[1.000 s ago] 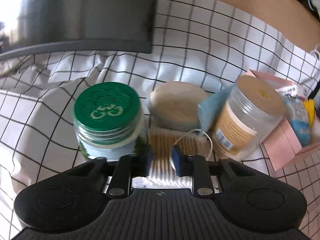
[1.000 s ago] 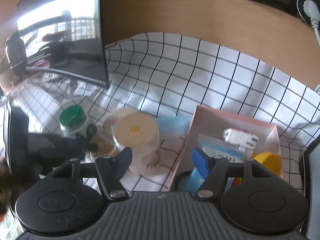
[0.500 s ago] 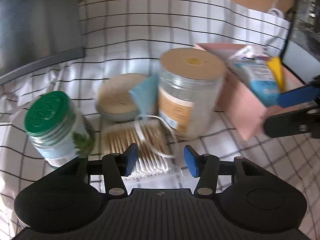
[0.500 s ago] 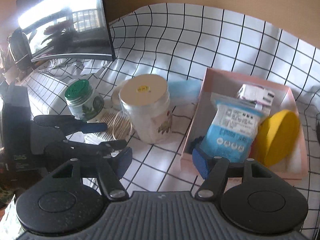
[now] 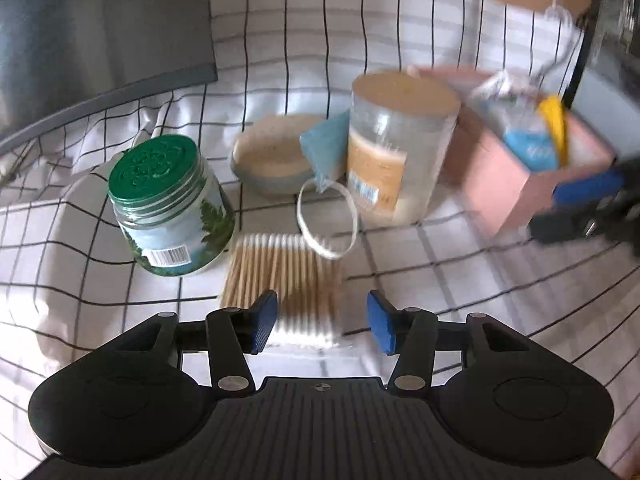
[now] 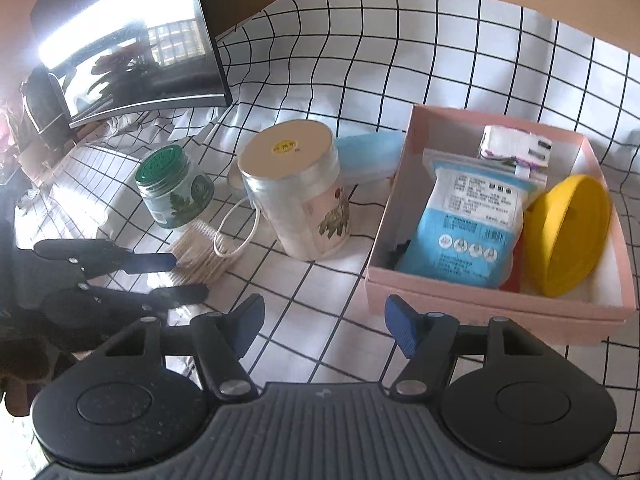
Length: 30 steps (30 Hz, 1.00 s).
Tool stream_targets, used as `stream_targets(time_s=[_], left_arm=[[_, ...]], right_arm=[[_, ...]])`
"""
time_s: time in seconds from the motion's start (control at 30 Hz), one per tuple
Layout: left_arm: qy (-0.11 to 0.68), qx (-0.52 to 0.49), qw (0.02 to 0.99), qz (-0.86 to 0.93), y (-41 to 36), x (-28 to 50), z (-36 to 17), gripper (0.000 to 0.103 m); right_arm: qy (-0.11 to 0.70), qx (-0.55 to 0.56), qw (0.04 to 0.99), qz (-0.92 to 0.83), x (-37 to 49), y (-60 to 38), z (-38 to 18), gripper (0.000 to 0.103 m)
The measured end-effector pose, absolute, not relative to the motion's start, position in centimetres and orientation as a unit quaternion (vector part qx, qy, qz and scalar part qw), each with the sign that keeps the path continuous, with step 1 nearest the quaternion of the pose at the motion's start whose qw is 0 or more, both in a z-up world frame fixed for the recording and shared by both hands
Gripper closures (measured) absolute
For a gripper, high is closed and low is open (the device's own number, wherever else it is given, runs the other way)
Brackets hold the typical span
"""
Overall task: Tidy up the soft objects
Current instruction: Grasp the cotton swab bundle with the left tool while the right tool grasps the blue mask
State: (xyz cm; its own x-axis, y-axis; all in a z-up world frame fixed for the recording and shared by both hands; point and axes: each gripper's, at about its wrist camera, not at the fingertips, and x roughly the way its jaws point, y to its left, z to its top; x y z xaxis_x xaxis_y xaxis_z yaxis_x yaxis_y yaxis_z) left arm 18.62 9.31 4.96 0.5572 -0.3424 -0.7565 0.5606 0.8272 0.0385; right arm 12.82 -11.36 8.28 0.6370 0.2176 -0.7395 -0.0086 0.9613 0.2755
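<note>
— Swabs first: where does the pack of cotton swabs (image 5: 280, 280) lie?

— Flat on the checked cloth (image 5: 420, 32), just beside the green-lidded jar (image 5: 170, 208). Its near end sits between the blue pads of the left gripper (image 5: 322, 320), whose jaws stand apart and press on nothing.

— And the white loop (image 5: 327, 220)?

— It lies across the pack's far corner, running from a blue mask (image 6: 368, 152) tucked behind the tall clear tub (image 6: 294, 188). A low round tin (image 5: 272, 156) sits behind, touching the mask.

— What about the right gripper (image 6: 324, 328)?

— Its jaws are also wide apart with only bare cloth between them, near the front wall of the pink box (image 6: 492, 304).

— What is in the box?

— A blue-and-white pouch (image 6: 468, 224) leaning upright, a yellow disc (image 6: 568, 232) tilted against the right wall, and a small white packet (image 6: 516, 148) at the back. Something dark lies under the pouch; what it is cannot be told.

— Anything at the cloth's far-left edge?

— A dark monitor (image 6: 132, 44).
</note>
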Motion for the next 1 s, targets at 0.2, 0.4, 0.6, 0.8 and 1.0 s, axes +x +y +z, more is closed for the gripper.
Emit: stream_targets(time_s=[0.2,0.4,0.6,0.8,1.0], left_arm=[[0.404,0.187,0.865,-0.231,7.6,19.3,4.0,0.045],[0.387,0.205,0.864,-0.249,6.6,19.1,4.1,0.035],[0.389,0.243,0.865,-0.202,7.1,20.2,2.9,0.031],[0.421,0.173,0.869,-0.197,8.3,22.6,2.5,0.020],[0.437,0.108,0.866,-0.217,9.8,23.4,2.2,0.017]], right_arm=[[0.434,0.131,0.889,0.067,12.7,-11.4,7.3,0.036],[0.436,0.133,0.887,0.069,12.2,-11.3,7.2,0.036],[0.443,0.134,0.884,0.066,12.0,-11.2,6.8,0.036],[0.434,0.115,0.891,0.069,11.7,-10.4,7.4,0.036],[0.371,0.064,0.925,0.054,14.3,-10.2,13.1,0.036]])
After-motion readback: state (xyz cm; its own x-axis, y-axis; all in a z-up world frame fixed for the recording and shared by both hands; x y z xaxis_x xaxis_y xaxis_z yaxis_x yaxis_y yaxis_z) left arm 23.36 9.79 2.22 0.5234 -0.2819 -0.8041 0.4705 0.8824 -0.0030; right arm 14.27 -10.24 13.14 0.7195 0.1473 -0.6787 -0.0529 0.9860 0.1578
